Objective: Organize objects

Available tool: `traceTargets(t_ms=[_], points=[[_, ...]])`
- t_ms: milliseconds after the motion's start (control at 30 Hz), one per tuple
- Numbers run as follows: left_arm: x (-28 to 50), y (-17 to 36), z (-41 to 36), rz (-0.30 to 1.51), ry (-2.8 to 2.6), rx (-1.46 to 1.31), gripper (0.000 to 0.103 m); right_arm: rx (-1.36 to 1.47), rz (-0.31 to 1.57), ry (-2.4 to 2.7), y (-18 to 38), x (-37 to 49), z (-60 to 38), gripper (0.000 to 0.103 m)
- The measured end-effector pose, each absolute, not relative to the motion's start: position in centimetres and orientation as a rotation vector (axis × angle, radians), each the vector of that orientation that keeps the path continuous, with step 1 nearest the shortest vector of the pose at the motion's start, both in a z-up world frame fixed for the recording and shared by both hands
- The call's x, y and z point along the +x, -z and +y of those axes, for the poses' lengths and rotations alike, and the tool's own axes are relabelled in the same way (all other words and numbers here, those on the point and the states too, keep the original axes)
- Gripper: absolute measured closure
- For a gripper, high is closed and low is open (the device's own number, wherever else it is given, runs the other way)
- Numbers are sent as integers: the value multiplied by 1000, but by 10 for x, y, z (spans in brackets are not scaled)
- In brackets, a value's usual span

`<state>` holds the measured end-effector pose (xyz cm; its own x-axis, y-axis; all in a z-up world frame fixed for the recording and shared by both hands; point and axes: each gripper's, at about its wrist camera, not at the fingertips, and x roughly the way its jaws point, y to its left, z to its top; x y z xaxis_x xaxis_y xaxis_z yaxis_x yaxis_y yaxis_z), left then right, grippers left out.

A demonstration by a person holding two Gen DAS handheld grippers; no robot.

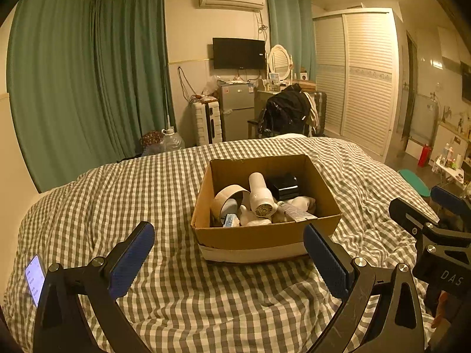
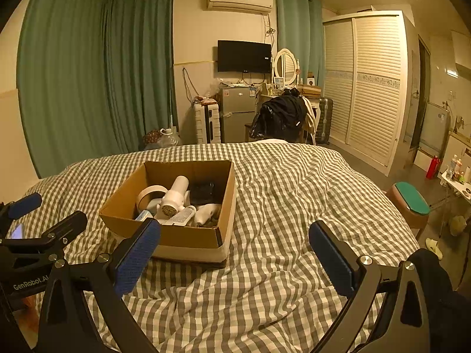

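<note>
An open cardboard box (image 1: pixel 262 236) sits on the checked bedspread (image 1: pixel 147 194). It holds a white hair dryer (image 1: pixel 260 195), a roll of tape (image 1: pixel 228 195), a black item (image 1: pixel 284 186), a tube (image 1: pixel 295 212) and white cloth. My left gripper (image 1: pixel 229 260) is open and empty, just short of the box's near wall. My right gripper (image 2: pixel 234 260) is open and empty over the bedspread, to the right of the box (image 2: pixel 182 236). The right gripper also shows at the right edge of the left wrist view (image 1: pixel 435 206).
A lit phone (image 1: pixel 34 279) lies on the bed at the near left. A stool with a green seat (image 2: pixel 410 201) stands beside the bed on the right. A chair with dark clothes (image 2: pixel 279 116), a small fridge (image 2: pixel 237 114) and a wardrobe (image 2: pixel 374 88) stand beyond the bed's far end.
</note>
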<state>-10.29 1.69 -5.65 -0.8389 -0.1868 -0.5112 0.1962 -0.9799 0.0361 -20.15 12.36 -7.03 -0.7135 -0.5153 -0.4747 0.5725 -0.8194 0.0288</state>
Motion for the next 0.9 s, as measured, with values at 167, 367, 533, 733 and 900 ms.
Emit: traceTargets(t_ms=[167,367,533,733,900], points=[[-103,56,17,33,2842,794,0,637,164,2458,70,-201,123,2],[-104,55,16,32,2823,782,0,638,173,2453,69,-199,122,2],[-104,55,14,48,2830,789,0,653,175,2446,70,-200,121,2],[-104,54,14,52,2833,780,0,656,177,2444,70,-201,120,2],[-103,53,16,38,2834,782,0,659,175,2447,71,-203,120,2]])
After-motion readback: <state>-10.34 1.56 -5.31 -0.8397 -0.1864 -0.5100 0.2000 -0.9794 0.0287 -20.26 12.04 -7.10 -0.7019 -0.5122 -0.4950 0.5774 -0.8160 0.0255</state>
